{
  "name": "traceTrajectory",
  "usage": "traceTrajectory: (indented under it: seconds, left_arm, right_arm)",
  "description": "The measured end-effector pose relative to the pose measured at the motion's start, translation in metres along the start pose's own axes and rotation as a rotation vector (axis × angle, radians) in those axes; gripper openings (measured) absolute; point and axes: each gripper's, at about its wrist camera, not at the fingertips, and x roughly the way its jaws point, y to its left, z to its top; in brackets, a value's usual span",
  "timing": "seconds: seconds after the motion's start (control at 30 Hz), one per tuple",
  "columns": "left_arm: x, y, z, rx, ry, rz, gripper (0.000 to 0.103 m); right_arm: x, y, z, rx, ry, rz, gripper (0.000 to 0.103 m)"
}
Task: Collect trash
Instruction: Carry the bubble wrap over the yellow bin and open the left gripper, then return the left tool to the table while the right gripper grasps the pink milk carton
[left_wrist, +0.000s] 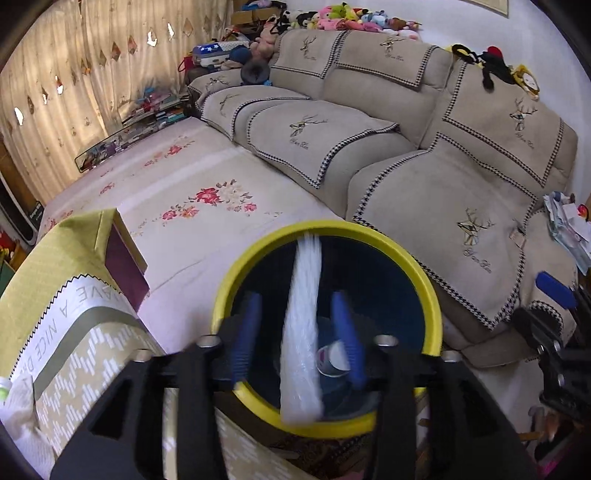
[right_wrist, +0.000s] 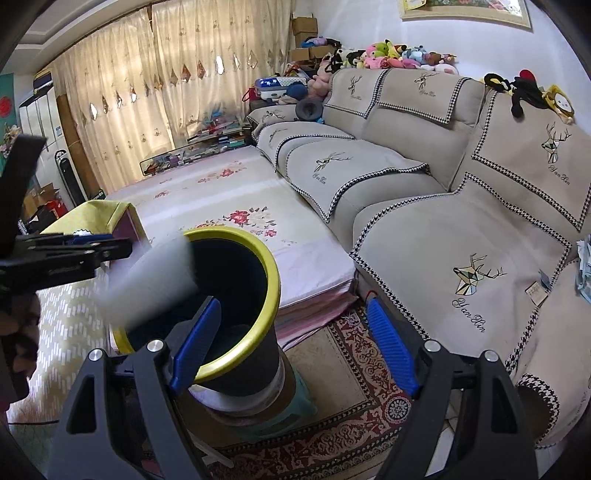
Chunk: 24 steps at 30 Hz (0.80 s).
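The left tongs (left_wrist: 299, 332) hang just above a round bin (left_wrist: 424, 280) with a yellow rim and a dark inside. Their two blue fingers (left_wrist: 245, 332) stand apart, released, and a blurred white piece of trash (left_wrist: 303, 325) streaks down between them without touching either one, its lower end over the near rim of the bin. Inside the bin, just right of the white streak and beside the right finger, lies a small white cup-like item (left_wrist: 334, 360).

The right tongs (right_wrist: 295, 347) are spread wide and grasp nothing. Their left finger (right_wrist: 195, 347) overlaps the near rim of the bin (right_wrist: 273, 273); their right finger is over a patterned red rug (right_wrist: 351, 406). From this side the white trash (right_wrist: 147, 284) is a grey-white blur at the bin's left rim, just below the left tongs (right_wrist: 74, 251).

Left of both tongs is a bench (left_wrist: 92, 350) under a green and beige cloth. Beyond the bin is a low surface with a pale flowered cover (left_wrist: 207, 206), and to the right a beige sofa (right_wrist: 461, 236) with deer designs. Soft toys (right_wrist: 399, 55) line the sofa back, and cream curtains (right_wrist: 166, 85) hang farthest off.
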Motion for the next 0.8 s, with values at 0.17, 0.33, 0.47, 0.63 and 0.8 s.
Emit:
traceTrajectory:
  seconds: [0.17,0.33,0.47,0.63,0.8]
  left_arm:
    - [-0.022,0.010,-0.006,-0.034,-0.039,-0.016,0.060]
    - [-0.091,0.021,-0.032,-0.067,-0.135,-0.016,0.078]
    - [-0.149,0.028,-0.060,-0.079,-0.214,0.001,0.092]
    - [-0.223,0.051,-0.110,-0.135,-0.298,0.065,0.098]
    - [-0.289,0.093,-0.167,-0.238,-0.351,0.166,0.098]
  right_arm:
    - [0.000,0.005,0.000,-0.010,0.005,0.010,0.078]
    - [0.000,0.012,-0.005,-0.022,0.017,0.027,0.079]
    - [0.001,0.022,-0.010,-0.035,0.036,0.048,0.080]
    - [-0.002,0.049,-0.019,-0.087,0.057,0.088,0.080]
    - [-0.014,0.094,-0.022,-0.158,0.062,0.180,0.080]
